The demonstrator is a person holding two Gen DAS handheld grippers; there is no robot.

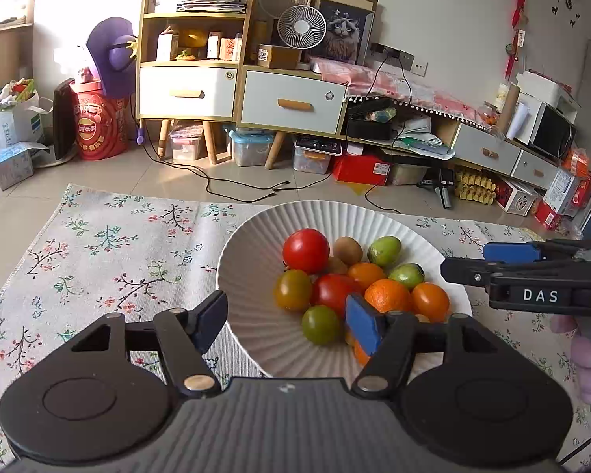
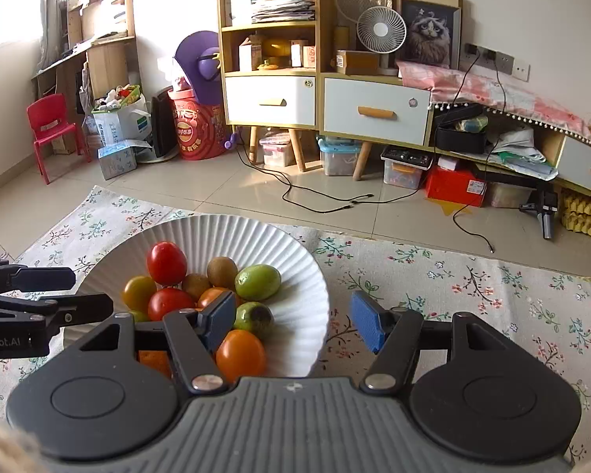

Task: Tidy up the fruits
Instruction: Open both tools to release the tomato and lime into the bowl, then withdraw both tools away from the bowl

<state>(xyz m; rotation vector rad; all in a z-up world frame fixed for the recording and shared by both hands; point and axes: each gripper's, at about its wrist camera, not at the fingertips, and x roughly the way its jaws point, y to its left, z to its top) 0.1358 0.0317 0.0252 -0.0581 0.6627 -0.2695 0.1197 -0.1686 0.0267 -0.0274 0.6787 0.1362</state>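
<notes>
My left gripper (image 1: 285,325) gaped wide, empty, over near rim of white ribbed bowl (image 1: 252,327) at lower centre. Fruits (image 1: 337,276) sat piled inside. My right gripper (image 2: 291,325) also wide, empty. Floral cloth (image 1: 110,252) beneath; tiled floor (image 1: 177,177), shelf cabinet (image 1: 195,45) upper frame.

White letters "DAS" showing on side of right gripper (image 1: 504,264), sitting at 3 o'clock in left wrist view. "Robot.AI" reading on side of left gripper (image 2: 65,291), at 9 o'clock in right wrist view. Print on red drum (image 2: 195,128) staying too small to read.
</notes>
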